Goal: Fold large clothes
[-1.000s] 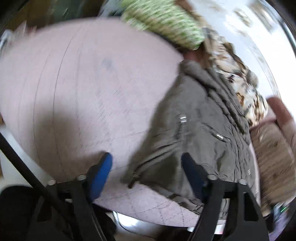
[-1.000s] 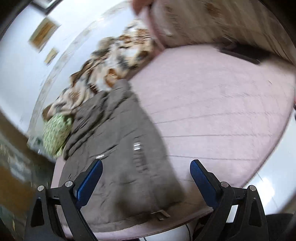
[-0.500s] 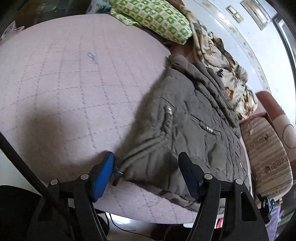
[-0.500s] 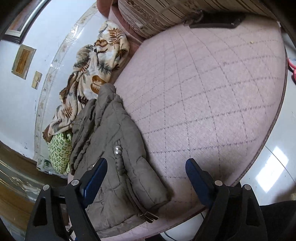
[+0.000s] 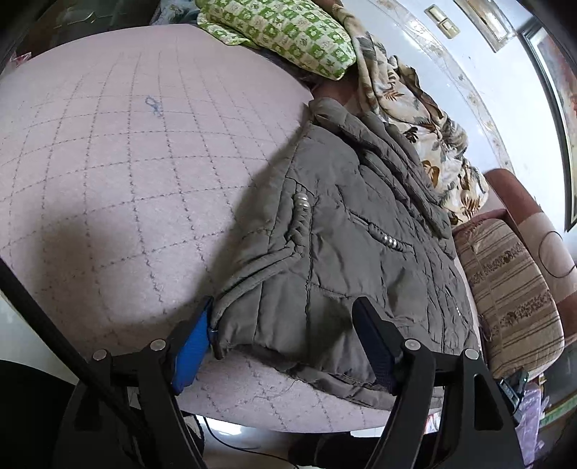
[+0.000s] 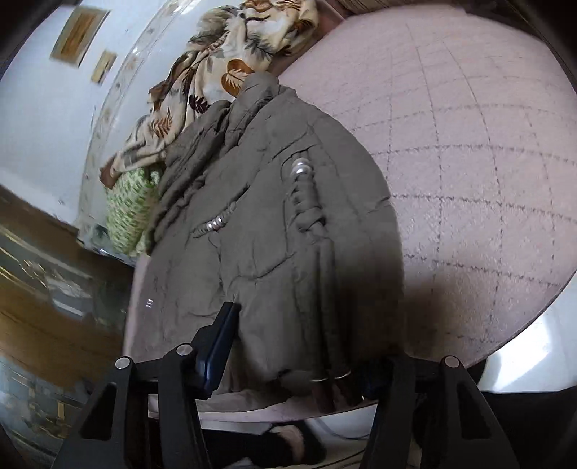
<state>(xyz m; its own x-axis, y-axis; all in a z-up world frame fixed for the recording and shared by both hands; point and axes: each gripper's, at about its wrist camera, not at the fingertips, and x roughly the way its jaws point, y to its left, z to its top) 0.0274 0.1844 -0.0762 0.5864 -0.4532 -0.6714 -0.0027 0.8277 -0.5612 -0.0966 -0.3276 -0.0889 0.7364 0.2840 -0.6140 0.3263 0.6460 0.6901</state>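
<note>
- A grey-brown quilted jacket (image 5: 353, 249) lies on a pink quilted bed (image 5: 119, 187), near the front edge of the bed.
- The collar of the jacket (image 6: 259, 90) points to the far side, and the hem is toward the cameras.
- In the left wrist view, the left gripper (image 5: 288, 342) is at the near corner of the hem, with its jaws spread wide.
- Its blue left pad (image 5: 191, 350) touches the corner of the hem from outside; the dark right pad (image 5: 375, 342) rests on top of the jacket fabric.
- The fabric between the two pads is not pinched; it lies loose in the gap.
- In the right wrist view, the right gripper (image 6: 288, 360) is at the other part of the hem, also spread wide.
- Its left finger (image 6: 220, 346) presses on the jacket; the right finger is in dark shadow and mostly hidden by the fabric.
- A thick bunch of hem with a metal ring (image 6: 331, 377) sits between the fingers of the right gripper, near the edge of the bed.
- Two rows of silver beads (image 6: 303, 167) show on the jacket pockets.
- Behind the jacket lie a leaf-print cloth (image 5: 425, 133) and a green checked pillow (image 5: 285, 32).
- A striped cushion (image 5: 505, 292) sits just beside the jacket on its right side in the left wrist view.
</note>
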